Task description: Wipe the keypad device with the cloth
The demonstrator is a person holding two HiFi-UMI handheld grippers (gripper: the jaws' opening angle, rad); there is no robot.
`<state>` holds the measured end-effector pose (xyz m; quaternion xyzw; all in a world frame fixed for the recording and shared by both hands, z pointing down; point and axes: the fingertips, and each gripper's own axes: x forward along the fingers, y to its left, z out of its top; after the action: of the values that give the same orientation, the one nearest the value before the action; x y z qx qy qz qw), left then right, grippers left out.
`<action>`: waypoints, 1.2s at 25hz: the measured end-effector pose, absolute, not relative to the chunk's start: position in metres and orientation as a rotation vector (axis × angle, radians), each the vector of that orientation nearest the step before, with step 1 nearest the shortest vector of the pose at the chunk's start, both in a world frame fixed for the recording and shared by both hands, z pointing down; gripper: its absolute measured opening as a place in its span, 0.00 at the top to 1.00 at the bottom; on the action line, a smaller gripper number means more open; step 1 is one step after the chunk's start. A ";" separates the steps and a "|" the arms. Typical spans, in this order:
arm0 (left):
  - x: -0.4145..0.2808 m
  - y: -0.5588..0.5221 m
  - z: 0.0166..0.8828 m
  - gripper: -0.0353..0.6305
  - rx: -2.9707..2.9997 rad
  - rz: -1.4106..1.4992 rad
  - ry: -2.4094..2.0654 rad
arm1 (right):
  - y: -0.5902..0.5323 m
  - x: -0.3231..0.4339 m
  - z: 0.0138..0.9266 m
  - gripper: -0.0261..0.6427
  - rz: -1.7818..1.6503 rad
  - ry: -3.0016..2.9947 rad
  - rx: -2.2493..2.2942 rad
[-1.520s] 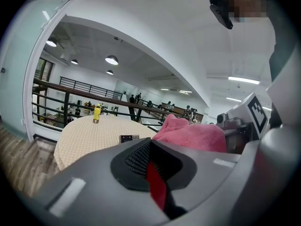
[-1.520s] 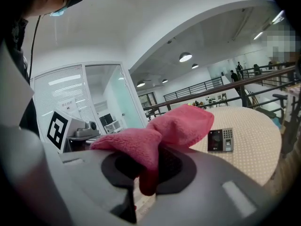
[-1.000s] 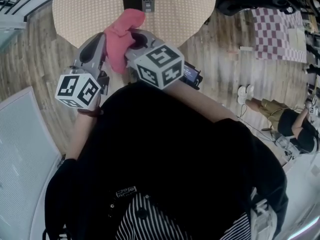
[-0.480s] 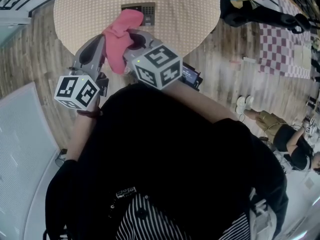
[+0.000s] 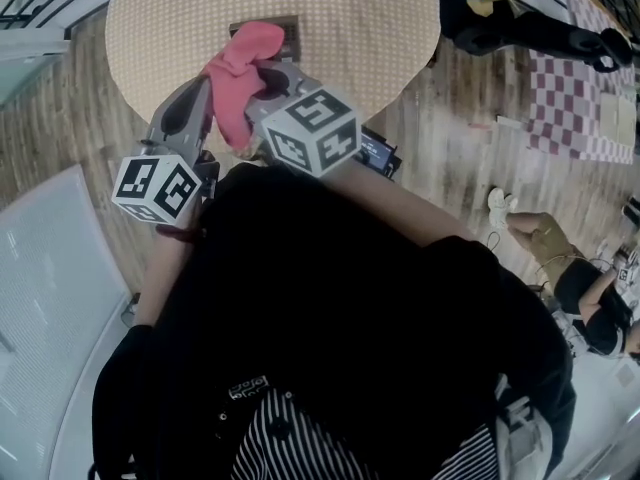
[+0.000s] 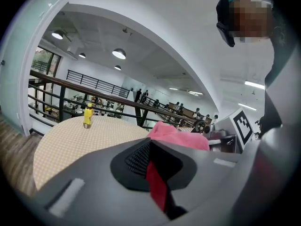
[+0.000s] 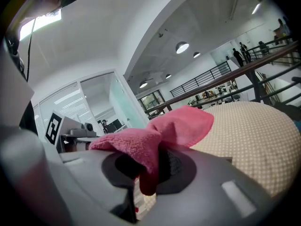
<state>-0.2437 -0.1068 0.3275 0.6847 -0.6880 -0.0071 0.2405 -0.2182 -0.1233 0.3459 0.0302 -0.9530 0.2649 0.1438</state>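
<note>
Moved farther, the pink cloth (image 5: 240,68) now hides most of the keypad device (image 5: 290,32). Jaws of left gripper (image 6: 157,185) and right gripper (image 7: 143,173) both pinch it

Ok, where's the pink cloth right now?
Head view, upper left of centre: the pink cloth is pinched by the left tongs and right tongs over the round table's near edge, partly hiding the keypad device.

It is a large open-plan hall, like an office atrium: black railings (image 6: 96,83), round ceiling lamps (image 6: 119,54), glass-walled rooms (image 7: 120,105), wood-plank floor (image 5: 60,118) around a round counter (image 5: 380,28).
</note>
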 end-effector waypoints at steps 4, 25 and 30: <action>-0.243 -0.117 0.325 0.95 1.875 0.015 -1.884 | -0.134 -0.219 0.344 0.86 0.780 -2.761 0.074; -0.253 -0.184 0.334 0.95 2.163 0.160 -1.571 | -0.198 -0.233 0.351 0.86 0.809 -2.751 0.431; -0.275 -0.197 0.350 0.95 2.185 0.186 -1.506 | -0.209 -0.254 0.366 0.86 0.823 -2.705 0.508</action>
<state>-0.2754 -0.1973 0.3500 0.7978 -0.5497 0.0680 0.2383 -0.2541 -0.2090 0.3661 0.1753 -0.9332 0.2838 0.1339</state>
